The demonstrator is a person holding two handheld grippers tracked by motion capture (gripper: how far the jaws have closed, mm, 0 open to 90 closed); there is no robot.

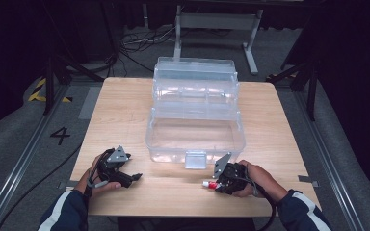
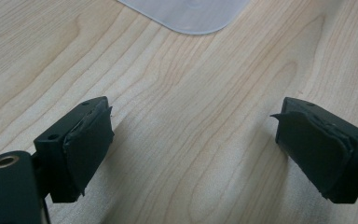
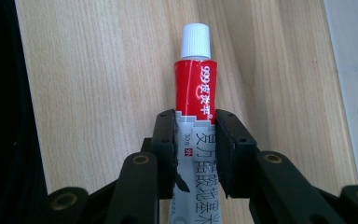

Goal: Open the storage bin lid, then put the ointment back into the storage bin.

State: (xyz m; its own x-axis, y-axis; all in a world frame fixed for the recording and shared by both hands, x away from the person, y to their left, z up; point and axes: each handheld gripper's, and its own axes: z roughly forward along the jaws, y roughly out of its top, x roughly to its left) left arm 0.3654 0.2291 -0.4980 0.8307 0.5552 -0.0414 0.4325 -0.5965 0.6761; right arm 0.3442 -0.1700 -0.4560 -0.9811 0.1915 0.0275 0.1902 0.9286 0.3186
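Gripping a small red-and-grey ointment tube with a white screw cap (image 3: 196,93), the right gripper (image 1: 215,185) rests low over the light wooden table (image 1: 125,110), near its front edge and toward the right corner. In the right gripper view the two black jaws are closed snugly on the tube's grey lower body, one pad on each flat side, while the red band and the white cap stick out past the fingertips above the bare wood. From the high view the tube's red and white end (image 1: 208,184) pokes out of the gripper toward the left.

The left gripper (image 1: 134,177) sits near the front edge toward the left corner, held in the person's left hand (image 1: 98,179). Its jaws stand wide apart with nothing between them, only wood grain showing in the gap.

A clear plastic tiered organiser box (image 1: 195,115), opened out, stands in the middle of the table, reaching back to the far edge. A rounded corner of its base (image 2: 186,16) lies just ahead of the left gripper.
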